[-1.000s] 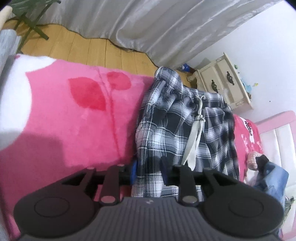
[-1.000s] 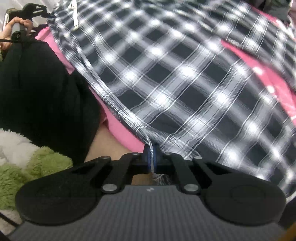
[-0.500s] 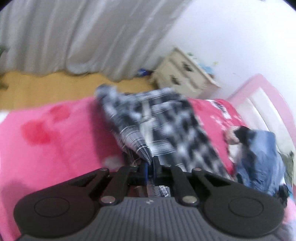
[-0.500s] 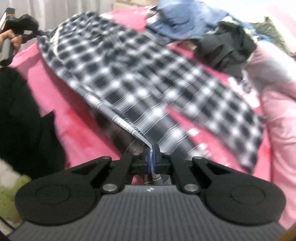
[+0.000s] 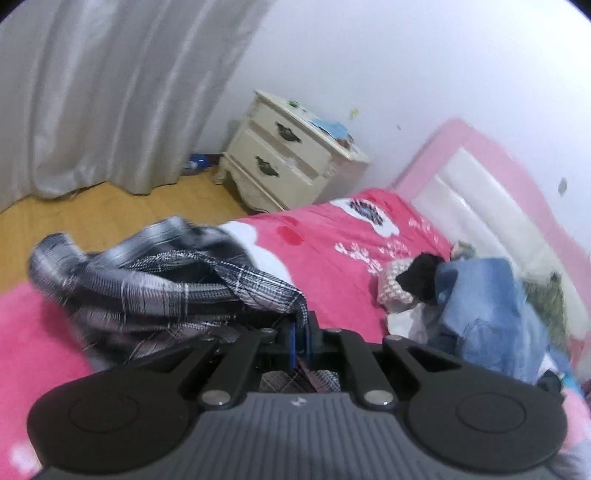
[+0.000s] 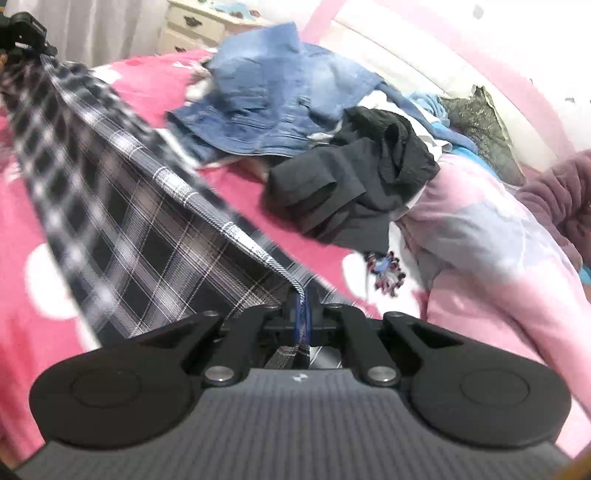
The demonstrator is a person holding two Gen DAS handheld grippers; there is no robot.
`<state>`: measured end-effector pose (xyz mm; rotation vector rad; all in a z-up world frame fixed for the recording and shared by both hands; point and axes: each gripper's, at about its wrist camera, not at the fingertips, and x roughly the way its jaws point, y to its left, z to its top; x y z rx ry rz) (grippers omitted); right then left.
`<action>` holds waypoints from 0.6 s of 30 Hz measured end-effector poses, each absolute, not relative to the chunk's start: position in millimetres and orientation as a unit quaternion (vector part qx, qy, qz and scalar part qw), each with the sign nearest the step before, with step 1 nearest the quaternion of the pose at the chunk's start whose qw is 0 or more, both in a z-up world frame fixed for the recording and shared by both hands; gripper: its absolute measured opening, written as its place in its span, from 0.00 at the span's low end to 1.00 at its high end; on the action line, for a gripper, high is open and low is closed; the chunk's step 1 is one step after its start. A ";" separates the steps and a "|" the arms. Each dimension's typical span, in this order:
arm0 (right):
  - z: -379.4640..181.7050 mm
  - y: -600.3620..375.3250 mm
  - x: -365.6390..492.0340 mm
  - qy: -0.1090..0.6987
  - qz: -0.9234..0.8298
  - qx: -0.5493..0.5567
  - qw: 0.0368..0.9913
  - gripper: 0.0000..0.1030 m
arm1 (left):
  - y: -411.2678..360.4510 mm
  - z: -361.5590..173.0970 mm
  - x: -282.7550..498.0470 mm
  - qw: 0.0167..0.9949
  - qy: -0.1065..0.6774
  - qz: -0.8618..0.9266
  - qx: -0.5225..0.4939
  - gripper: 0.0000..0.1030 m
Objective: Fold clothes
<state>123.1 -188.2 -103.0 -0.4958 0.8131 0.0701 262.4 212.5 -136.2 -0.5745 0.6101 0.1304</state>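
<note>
— Looking along the left tool (image 5: 301,334), what do its fingers have?

— They are clenched on an edge of the plaid garment (image 5: 155,280). The cloth runs from the pinch out ahead and to the left, bunched in blurred folds above the pink blanket (image 5: 332,251).

— And the right tool (image 6: 303,314)?

— Also clenched on the plaid garment (image 6: 122,229), on a hem that enters between the blue pads. From there the fabric stretches away, up and to the left, as a taut sheet lifted off the bed, and at its far end the left tool (image 6: 26,31) shows dark at the top left corner, with the cloth gathered right at it.

— So the garment hangs between the two tools?

— Yes, spread between them, over the blanket.

— What lies beyond the right tool?

— Ahead and slightly right, a black garment (image 6: 354,184) rests crumpled on the bed; further off is a denim piece (image 6: 273,99). To the right is pale pink bedding (image 6: 491,251).

— And past the left tool?

— Far ahead, a cream nightstand (image 5: 288,162) stands on the wooden floor (image 5: 110,214), beside a grey curtain (image 5: 110,92). To the right is the pink headboard (image 5: 480,192).
</note>
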 end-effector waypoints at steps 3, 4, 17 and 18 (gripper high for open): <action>-121.0 -200.3 161.4 0.415 0.026 -0.230 0.880 0.01 | 195.2 -148.9 303.2 0.915 0.320 0.049 -0.240 0.05; -130.5 -205.6 174.9 0.428 0.023 -0.221 0.876 0.01 | 189.1 -154.1 316.5 0.916 0.329 0.044 -0.225 0.05; -226.1 -244.1 248.7 0.528 0.016 -0.166 0.833 0.25 | 184.5 -201.0 377.2 0.878 0.440 -0.041 -0.182 0.46; -219.0 -247.5 246.9 0.525 0.012 -0.159 0.836 0.31 | 194.0 -191.3 371.6 0.878 0.429 -0.050 -0.206 0.48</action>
